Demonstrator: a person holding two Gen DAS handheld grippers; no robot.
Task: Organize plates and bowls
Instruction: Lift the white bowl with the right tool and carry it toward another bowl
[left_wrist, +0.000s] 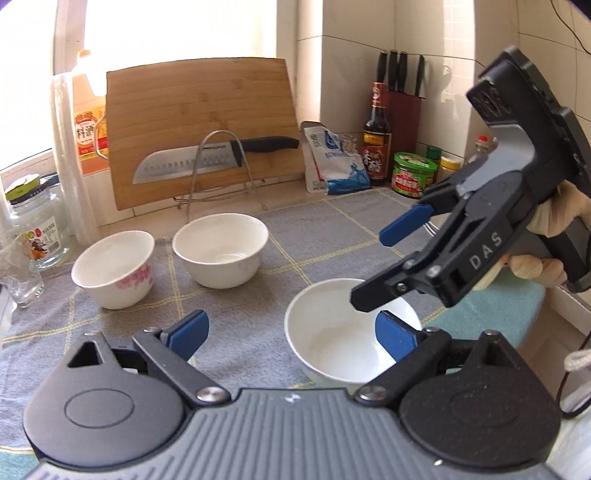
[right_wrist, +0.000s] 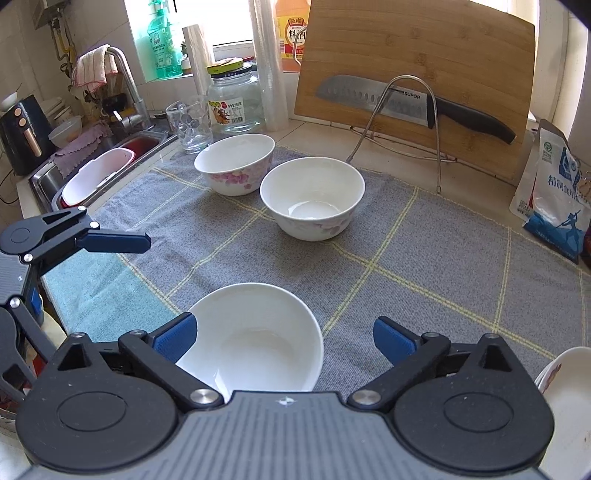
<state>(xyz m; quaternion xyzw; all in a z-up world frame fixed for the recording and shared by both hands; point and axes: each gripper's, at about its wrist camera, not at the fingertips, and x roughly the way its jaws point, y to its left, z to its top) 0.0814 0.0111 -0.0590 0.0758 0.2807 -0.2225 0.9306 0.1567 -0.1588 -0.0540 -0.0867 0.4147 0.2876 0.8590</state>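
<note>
- Nearest: plain white bowl (right_wrist: 255, 339) on grey cloth (right_wrist: 424, 251), between both grippers.
- Left gripper (left_wrist: 291, 336): jaws apart, empty.
- Right gripper (right_wrist: 282, 339): jaws apart, empty.
- Far: two bowls (right_wrist: 312, 197), upright, side by side.

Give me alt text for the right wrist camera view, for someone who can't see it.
The open right gripper hovers just over a plain white bowl on a grey checked cloth. Two more white bowls, one with pink flowers and one paler, stand farther back. A wooden cutting board and a knife rest on a wire rack behind.
</note>
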